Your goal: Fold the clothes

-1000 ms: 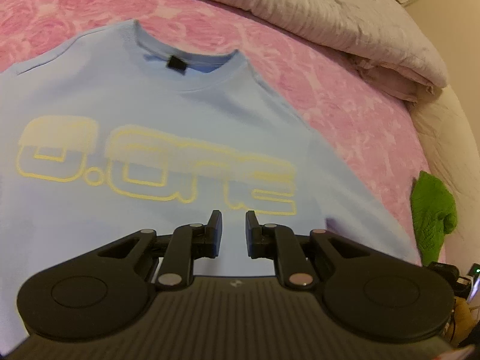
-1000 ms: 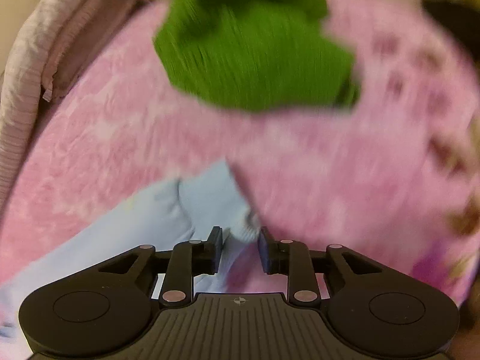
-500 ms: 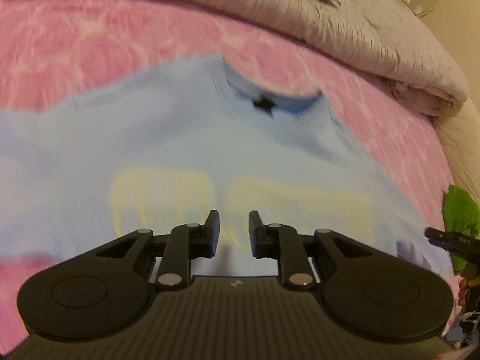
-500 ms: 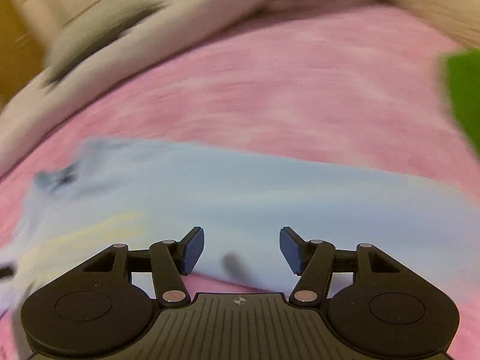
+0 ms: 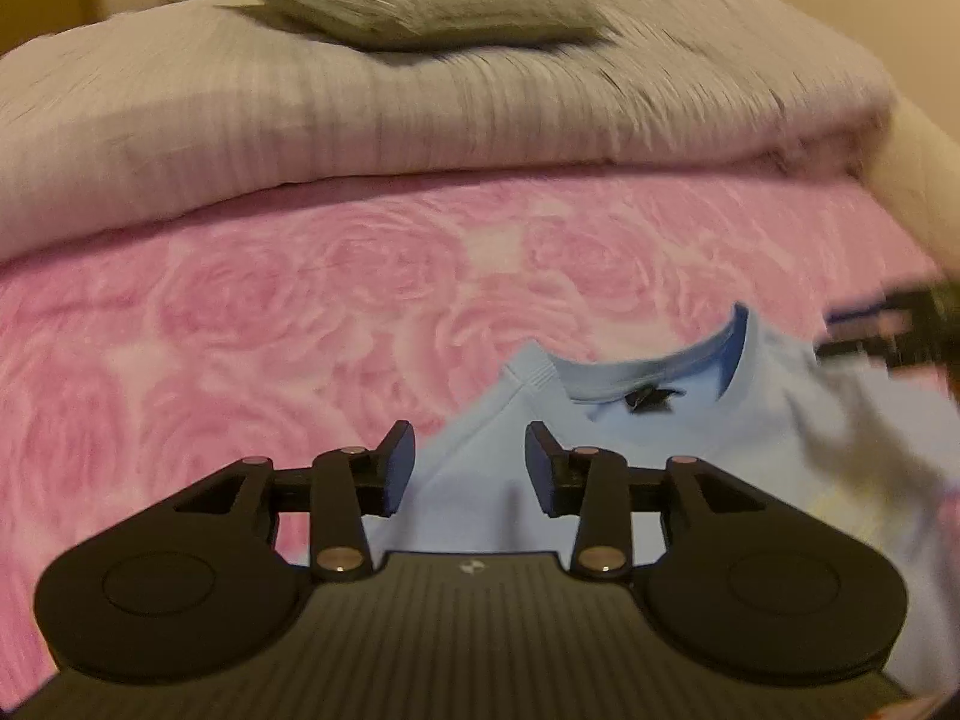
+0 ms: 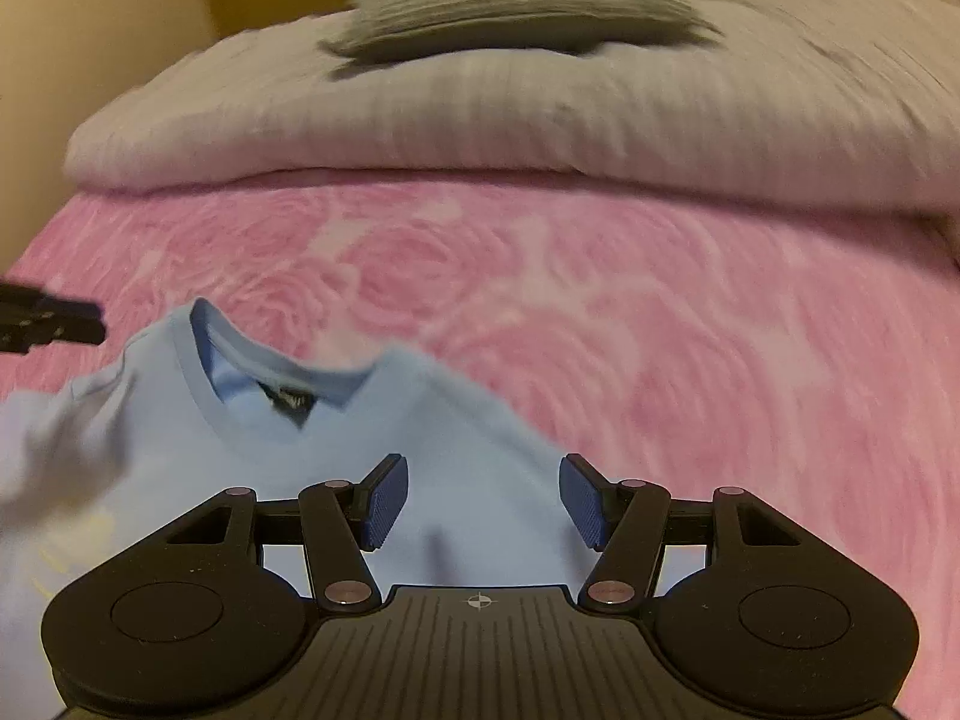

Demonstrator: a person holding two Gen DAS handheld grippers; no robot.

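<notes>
On the pink bed [image 5: 252, 324] lies the blue shirt [image 5: 600, 456], collar up. Left hand-held gripper [image 5: 469, 465] is opening, right [image 6: 483, 501] is spread; both empty above the shoulders. Pinching one layer could bunch the fold.

1. The left tool [image 5: 469, 461] is matte black, with two round hubs, linked arms and silver pivot pins.
2. The right tool [image 6: 483, 501] matches it; ribbed blue pads [image 6: 384, 501] line its fingers.
3. Each ribbed grey housing bears a small crosshair mark.
</notes>
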